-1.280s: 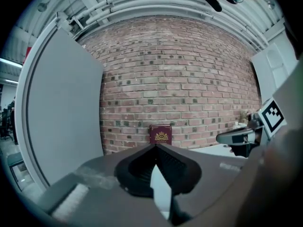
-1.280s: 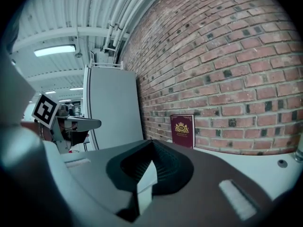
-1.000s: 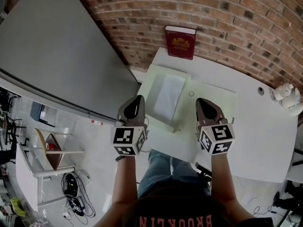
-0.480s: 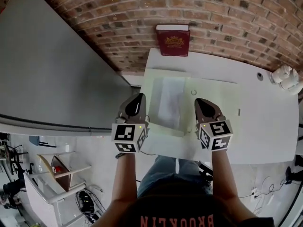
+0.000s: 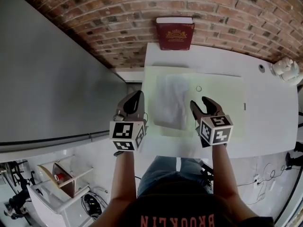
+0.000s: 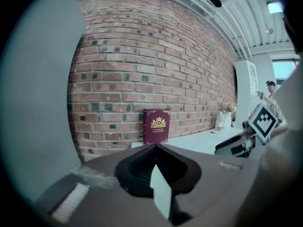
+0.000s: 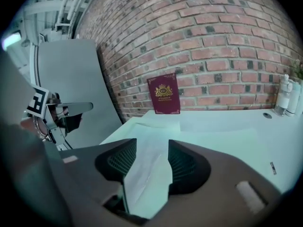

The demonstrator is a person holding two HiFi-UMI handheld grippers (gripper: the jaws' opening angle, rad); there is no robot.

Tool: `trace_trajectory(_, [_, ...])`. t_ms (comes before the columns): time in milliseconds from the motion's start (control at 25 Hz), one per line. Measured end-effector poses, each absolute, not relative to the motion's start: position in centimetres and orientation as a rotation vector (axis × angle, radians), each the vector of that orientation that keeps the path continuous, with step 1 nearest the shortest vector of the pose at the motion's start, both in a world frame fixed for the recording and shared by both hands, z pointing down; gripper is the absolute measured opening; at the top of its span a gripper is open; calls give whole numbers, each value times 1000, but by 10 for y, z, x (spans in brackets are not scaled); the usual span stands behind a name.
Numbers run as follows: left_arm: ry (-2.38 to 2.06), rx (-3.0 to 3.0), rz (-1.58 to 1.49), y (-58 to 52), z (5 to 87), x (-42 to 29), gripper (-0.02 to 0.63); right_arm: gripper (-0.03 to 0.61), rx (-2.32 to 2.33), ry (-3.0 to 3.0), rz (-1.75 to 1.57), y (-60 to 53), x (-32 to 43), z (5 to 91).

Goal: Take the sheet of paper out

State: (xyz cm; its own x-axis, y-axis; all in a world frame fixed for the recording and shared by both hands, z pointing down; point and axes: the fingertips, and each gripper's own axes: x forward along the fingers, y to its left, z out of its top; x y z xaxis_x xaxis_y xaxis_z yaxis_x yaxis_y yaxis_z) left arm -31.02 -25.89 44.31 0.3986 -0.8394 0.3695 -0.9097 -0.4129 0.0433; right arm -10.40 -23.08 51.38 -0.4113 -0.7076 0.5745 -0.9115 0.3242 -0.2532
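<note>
A thin white sheet of paper (image 5: 170, 100) lies on a pale green folder (image 5: 218, 108) spread on the white table (image 5: 265, 126). My right gripper (image 5: 200, 103) hovers over the folder just right of the sheet. Its jaws have just been opening and now stand open and empty. In the right gripper view the sheet (image 7: 149, 171) shows below the gap of the right gripper (image 7: 151, 145). My left gripper (image 5: 138, 95) is shut at the table's left edge, beside the sheet. In the left gripper view, the left gripper (image 6: 155, 146) has its tips together.
A red book (image 5: 175, 33) stands against the brick wall at the table's back. White bottles (image 5: 285, 70) sit at the far right corner. A small ring (image 5: 198, 88) lies on the folder. A grey panel (image 5: 47, 79) runs along the left.
Both grippers have come down and forward toward the folder. The right jaws went from shut to open. The left jaws stayed shut.
</note>
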Motion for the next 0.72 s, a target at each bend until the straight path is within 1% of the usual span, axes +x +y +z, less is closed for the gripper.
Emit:
trace_trajectory(40, [-1535,2415,428,-260,446,-312,0,215,1433,-2213,799,-231,-105,520])
trace_trajectory(480, [-1507,2341,434,-274,482,-337,0,213,1279,-2037,968,-233,-131,587])
trace_trajectory(720, [-1485,2303,451,-280,504,-342,0,184,1253,-1962,1047,-240,-135,610])
